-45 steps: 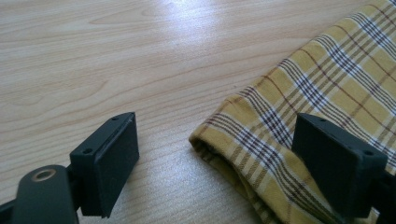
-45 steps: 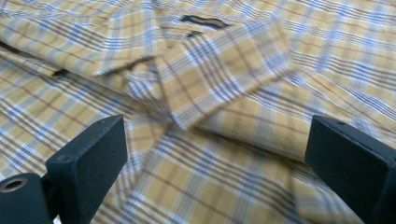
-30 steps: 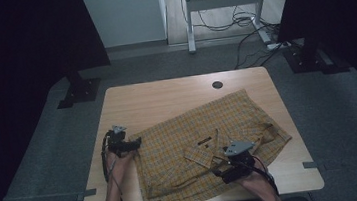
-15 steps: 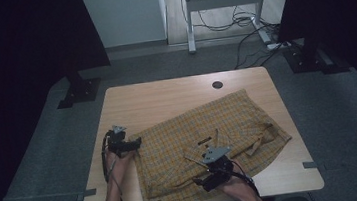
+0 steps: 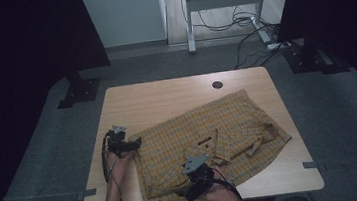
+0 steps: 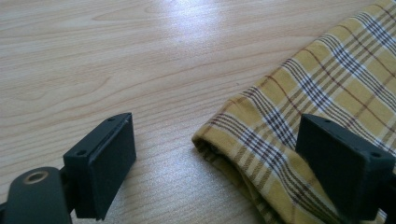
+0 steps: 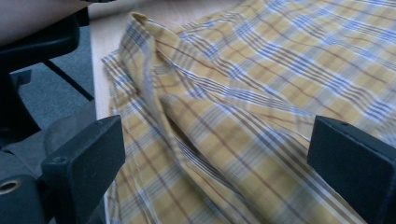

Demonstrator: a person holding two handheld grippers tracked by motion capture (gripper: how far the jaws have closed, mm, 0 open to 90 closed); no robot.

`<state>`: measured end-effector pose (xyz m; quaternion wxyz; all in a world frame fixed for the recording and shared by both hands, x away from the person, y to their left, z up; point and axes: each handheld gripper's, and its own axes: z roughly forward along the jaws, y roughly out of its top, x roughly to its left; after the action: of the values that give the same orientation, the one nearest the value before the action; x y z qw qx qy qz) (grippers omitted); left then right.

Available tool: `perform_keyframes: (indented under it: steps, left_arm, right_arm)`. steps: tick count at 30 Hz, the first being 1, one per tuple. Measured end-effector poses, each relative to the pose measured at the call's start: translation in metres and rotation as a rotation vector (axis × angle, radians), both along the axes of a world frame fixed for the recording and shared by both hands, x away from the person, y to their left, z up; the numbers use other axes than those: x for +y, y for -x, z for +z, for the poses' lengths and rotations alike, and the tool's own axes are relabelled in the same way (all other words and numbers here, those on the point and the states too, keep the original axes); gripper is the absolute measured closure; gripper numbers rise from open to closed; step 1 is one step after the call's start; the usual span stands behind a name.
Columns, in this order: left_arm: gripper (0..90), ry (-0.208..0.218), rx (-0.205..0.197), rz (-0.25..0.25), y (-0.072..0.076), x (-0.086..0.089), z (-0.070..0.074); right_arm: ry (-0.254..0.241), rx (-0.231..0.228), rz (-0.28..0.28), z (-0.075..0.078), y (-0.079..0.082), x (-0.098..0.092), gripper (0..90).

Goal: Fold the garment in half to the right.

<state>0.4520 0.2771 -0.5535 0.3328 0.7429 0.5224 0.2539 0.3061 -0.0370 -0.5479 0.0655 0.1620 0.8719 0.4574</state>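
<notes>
The wooden table (image 5: 156, 100) carries a yellow plaid shirt (image 5: 219, 126) spread across its near and right part, rumpled and lying at a slant, with one hem running close to the near edge; neither has shifted against the earlier frames. The right gripper (image 5: 191, 185) is what differs — a second ago it hovered over the right part of the shirt, and it has since slid leftwards along the near edge, now standing over the shirt's near-left portion. In the right gripper view its jaws are spread wide above folds of plaid cloth (image 7: 224, 116), pinching nothing, with the table's edge and the grey floor (image 7: 51, 88) beyond. The left gripper (image 5: 132, 144) sits where it was, at the shirt's left edge. In the left gripper view its jaws stand wide apart — one over bare wood, the other over the fabric — with a folded corner of the shirt (image 6: 243, 140) lying between them, not clamped.
</notes>
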Motion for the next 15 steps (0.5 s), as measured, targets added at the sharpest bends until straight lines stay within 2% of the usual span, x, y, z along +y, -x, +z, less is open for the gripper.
perform_keyframes:
  steps: [9, 14, 15]
  left_arm:
    - [8.7, -0.004, 0.009, 0.004, 0.000, 0.000, 0.000]
    - [8.3, -0.003, 0.010, 0.000, 0.000, 0.000, 0.000]
    - [8.0, -0.003, 0.010, -0.002, 0.000, 0.000, 0.000]
  right_arm:
    - [0.010, 0.001, 0.071, -0.004, 0.008, 0.035, 6.1]
    - [0.006, -0.007, 0.094, -0.005, 0.011, 0.047, 7.9]
    - [0.006, -0.013, 0.106, -0.006, 0.013, 0.054, 8.6]
